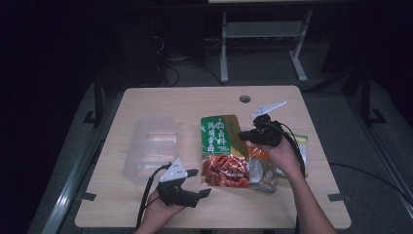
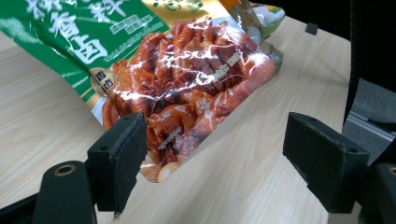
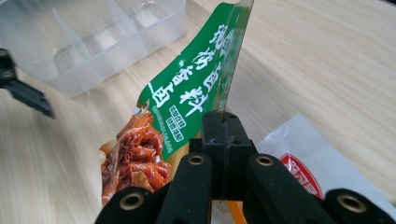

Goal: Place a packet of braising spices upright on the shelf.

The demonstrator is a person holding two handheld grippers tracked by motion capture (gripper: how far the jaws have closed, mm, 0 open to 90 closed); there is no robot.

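A green and red sauce packet [image 1: 221, 151] with white lettering lies mid-table, one long edge raised. My right gripper [image 1: 243, 135] is shut on that raised edge near the green top. In the right gripper view the jaws [image 3: 224, 126] pinch the thin foil edge of the packet [image 3: 187, 93], which stands up above them. My left gripper [image 1: 199, 183] rests near the front edge, open, just left of the packet's red lower end. In the left gripper view the packet [image 2: 177, 79] lies beyond the open jaws [image 2: 217, 140], with nothing between them.
A clear plastic divided container [image 1: 148, 146] stands left of the packet, also the container [image 3: 93, 37] in the right gripper view. Other packets [image 1: 265, 168] lie under my right hand, one white and red [image 3: 303, 158]. A cable hole [image 1: 245, 99] is at the table's back.
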